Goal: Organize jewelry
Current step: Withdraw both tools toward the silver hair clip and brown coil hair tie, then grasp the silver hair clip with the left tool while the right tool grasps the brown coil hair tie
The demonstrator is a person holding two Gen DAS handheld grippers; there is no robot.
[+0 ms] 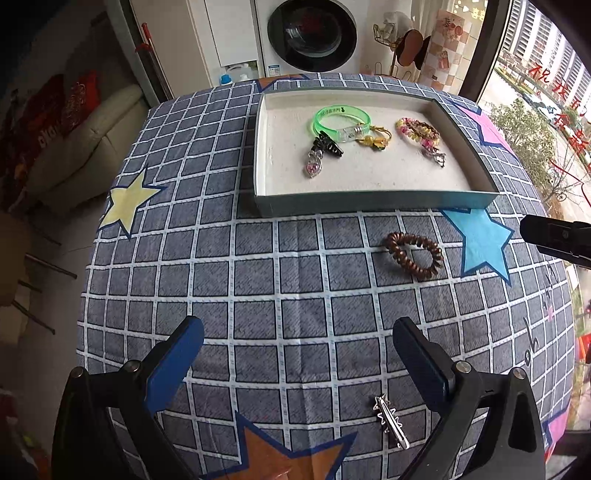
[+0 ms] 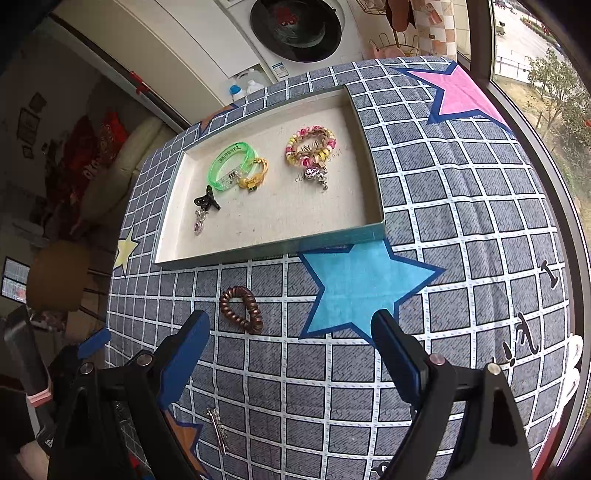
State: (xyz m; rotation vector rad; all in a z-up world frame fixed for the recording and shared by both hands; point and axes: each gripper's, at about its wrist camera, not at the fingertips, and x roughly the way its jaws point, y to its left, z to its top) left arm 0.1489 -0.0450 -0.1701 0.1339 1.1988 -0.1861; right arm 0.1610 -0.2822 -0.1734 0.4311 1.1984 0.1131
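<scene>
Counter (image 1: 258, 280) under checked star cloth; tray (image 1: 369, 201) at the far side holds green bangle (image 1: 341, 123) and braided bracelets (image 2: 310, 146) (plus small charms); brown coil hair tie (image 2: 241, 309) and silver clip (image 1: 390, 421) on cloth; left gripper (image 1: 297, 354) and right gripper (image 2: 291, 345) both spread, empty.

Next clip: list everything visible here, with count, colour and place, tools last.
Shallow cardboard tray: 1, teal outside, cream lining, far half of table.
Translucent green plastic bangle: 1, in tray, left.
Yellow cord bracelet: 1, touching the bangle.
Black hair claw: 1, in tray.
Silver pink-stone pendants: 2, in tray.
Pink-yellow coil bracelet: 1, tray right.
Brown spiral hair tie: 1, on cloth before tray.
Silver toothed hair clip: 1, near edge.
Grey checked star tablecloth: 1.
White washing machine: 1, behind.
Left tool, right tool: open, empty.
</scene>
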